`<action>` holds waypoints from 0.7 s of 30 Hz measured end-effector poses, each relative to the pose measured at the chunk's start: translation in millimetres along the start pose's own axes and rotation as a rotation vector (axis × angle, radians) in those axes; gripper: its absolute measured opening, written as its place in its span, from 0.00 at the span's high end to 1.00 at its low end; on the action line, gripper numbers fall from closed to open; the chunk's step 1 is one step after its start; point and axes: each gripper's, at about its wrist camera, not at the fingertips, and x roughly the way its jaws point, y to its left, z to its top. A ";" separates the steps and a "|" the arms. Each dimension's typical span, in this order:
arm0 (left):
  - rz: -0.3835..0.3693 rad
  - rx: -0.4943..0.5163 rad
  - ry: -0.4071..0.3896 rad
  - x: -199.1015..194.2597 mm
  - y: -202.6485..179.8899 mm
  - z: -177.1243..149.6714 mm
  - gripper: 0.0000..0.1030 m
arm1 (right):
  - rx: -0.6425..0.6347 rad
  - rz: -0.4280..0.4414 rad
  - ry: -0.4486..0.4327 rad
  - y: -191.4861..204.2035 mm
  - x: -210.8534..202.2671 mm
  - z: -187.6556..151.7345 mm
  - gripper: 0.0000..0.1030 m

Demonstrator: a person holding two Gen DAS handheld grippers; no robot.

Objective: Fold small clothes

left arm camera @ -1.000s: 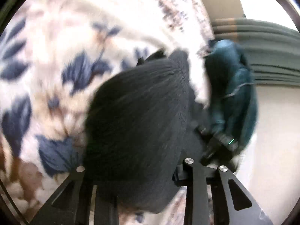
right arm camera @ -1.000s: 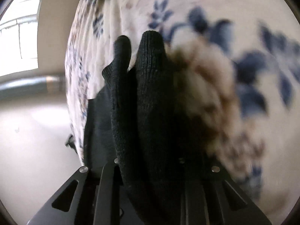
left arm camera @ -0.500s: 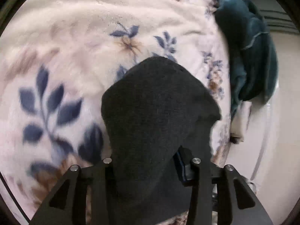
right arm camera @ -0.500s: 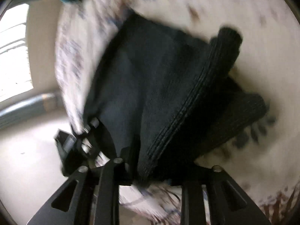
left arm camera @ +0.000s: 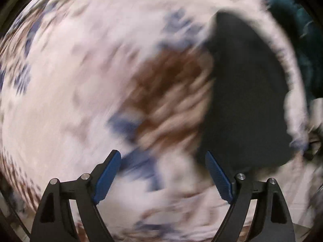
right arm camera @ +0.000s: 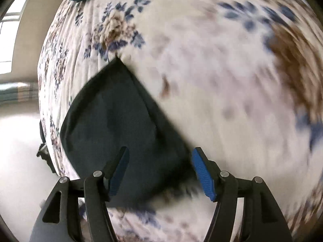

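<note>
**Both tools open, cloth lying on the bed**

You are holding your left tool (left arm camera: 162, 173) wide over the flowered blanket (left arm camera: 80, 100), its jaws having just been opening, with nothing between them. The black cloth (left arm camera: 242, 100) is lying flat on the bed near its right edge, just right of that tool. Your right tool (right arm camera: 159, 171) is also standing open, jaws just opened; the cloth (right arm camera: 113, 125) is lying under and between them, pads not pressing on it. A teal garment (left arm camera: 298, 46) is sitting beyond the cloth at the bed's edge.
</note>
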 end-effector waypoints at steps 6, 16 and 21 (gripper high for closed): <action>-0.023 -0.028 0.002 44.3 18.1 -6.2 0.00 | -0.070 0.041 0.137 21.6 79.9 56.6 0.53; 0.047 -0.109 0.082 47.8 1.8 24.9 0.00 | -0.242 -0.098 0.033 56.0 60.5 63.3 0.91; -0.089 -0.111 -0.072 -6.8 -5.1 70.2 0.00 | -0.237 -0.081 0.086 50.8 41.4 62.2 0.74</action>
